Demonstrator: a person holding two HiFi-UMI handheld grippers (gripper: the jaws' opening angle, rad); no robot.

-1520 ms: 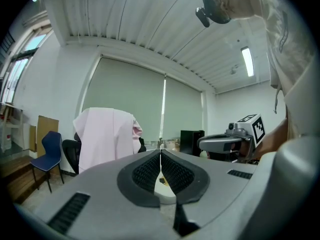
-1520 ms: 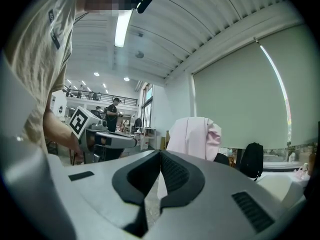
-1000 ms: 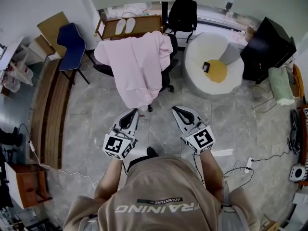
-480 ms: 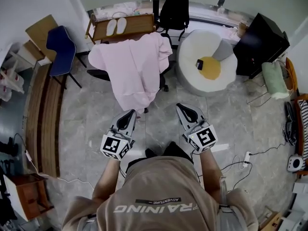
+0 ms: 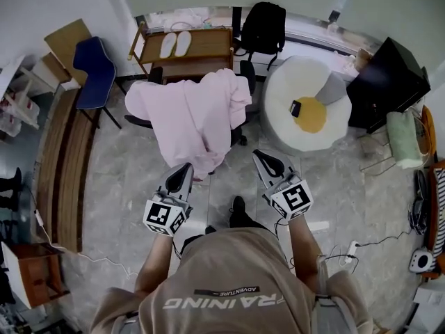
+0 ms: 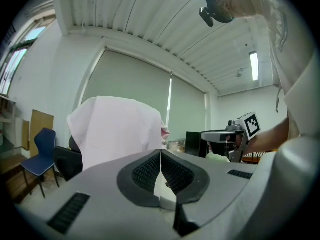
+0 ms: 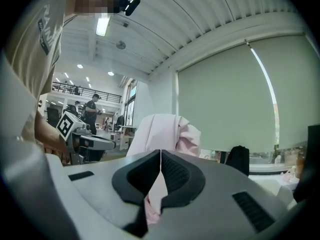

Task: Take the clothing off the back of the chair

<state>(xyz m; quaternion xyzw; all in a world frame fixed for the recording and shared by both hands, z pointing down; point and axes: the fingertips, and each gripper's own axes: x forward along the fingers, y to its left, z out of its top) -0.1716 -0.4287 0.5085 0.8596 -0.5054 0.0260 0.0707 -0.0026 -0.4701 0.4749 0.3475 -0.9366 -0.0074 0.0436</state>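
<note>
Head view: left gripper [image 5: 185, 168], right gripper [image 5: 259, 154] nearer pink garment [image 5: 191, 113].

A pale pink garment [image 5: 191, 113] hangs draped over the back of a black office chair [image 5: 241, 120], rumpled, its longest fold drooping down the near side.

The person wears a tan short-sleeved T-shirt [image 5: 229, 270] with white lettering and a dark shoe [image 5: 238, 204], while the grey left claw [image 5: 188, 167] at eleven o'clock and right claw [image 5: 256, 154] at one o'clock have black ribbed pads and white black-marked cubes [image 5: 165, 216].
</note>
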